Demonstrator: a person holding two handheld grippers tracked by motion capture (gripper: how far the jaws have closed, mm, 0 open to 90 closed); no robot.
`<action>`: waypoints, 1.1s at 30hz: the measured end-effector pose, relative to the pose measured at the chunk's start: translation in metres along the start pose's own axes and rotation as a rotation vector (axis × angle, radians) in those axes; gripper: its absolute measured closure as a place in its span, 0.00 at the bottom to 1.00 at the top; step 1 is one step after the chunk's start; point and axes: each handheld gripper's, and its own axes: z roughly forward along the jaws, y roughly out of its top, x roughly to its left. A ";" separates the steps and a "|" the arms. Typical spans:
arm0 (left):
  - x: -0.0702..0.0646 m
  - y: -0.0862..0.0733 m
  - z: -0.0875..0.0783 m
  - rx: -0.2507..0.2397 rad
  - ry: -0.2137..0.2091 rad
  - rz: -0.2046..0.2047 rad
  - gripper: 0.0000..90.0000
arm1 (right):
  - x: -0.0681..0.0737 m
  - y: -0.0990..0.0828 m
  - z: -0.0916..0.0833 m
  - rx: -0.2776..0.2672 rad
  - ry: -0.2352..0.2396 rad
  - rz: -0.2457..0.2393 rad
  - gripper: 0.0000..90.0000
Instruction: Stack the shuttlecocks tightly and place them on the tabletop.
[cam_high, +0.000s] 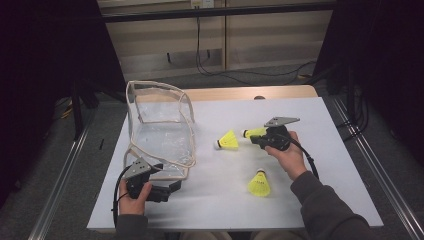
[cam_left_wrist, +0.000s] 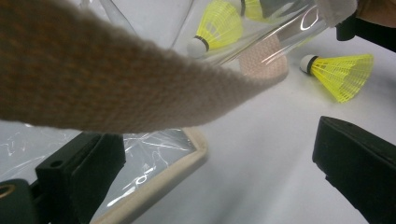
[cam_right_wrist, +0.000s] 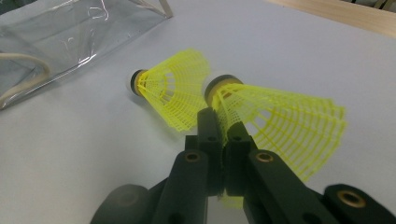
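left gripper (cam_high: 172, 187) jaws apart, right gripper (cam_high: 254, 137) jaws clamped

Bag strap (cam_left_wrist: 107, 79) blurred, close to the lens, cut off at the left edge, hiding most of the clear bag (cam_left_wrist: 154, 154) behind it. Beyond the strap, a shuttlecock (cam_left_wrist: 254, 8) is cut by the top edge. Held shuttlecock (cam_right_wrist: 280, 121): skirt partly behind the jaws.

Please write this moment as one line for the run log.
right gripper: shut on held shuttlecock | left gripper: open beside clear bag | loose shuttlecocks on table: two
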 end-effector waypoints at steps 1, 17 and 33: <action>0.000 0.000 0.000 0.000 0.000 0.001 0.03 | 0.000 0.000 0.000 0.000 0.001 0.000 0.99; 0.000 0.000 0.000 0.002 0.001 0.002 0.03 | 0.004 0.001 0.003 0.007 0.030 -0.021 0.98; 0.000 0.000 0.000 0.002 0.001 0.002 0.02 | 0.009 0.001 0.006 0.015 0.051 -0.030 0.98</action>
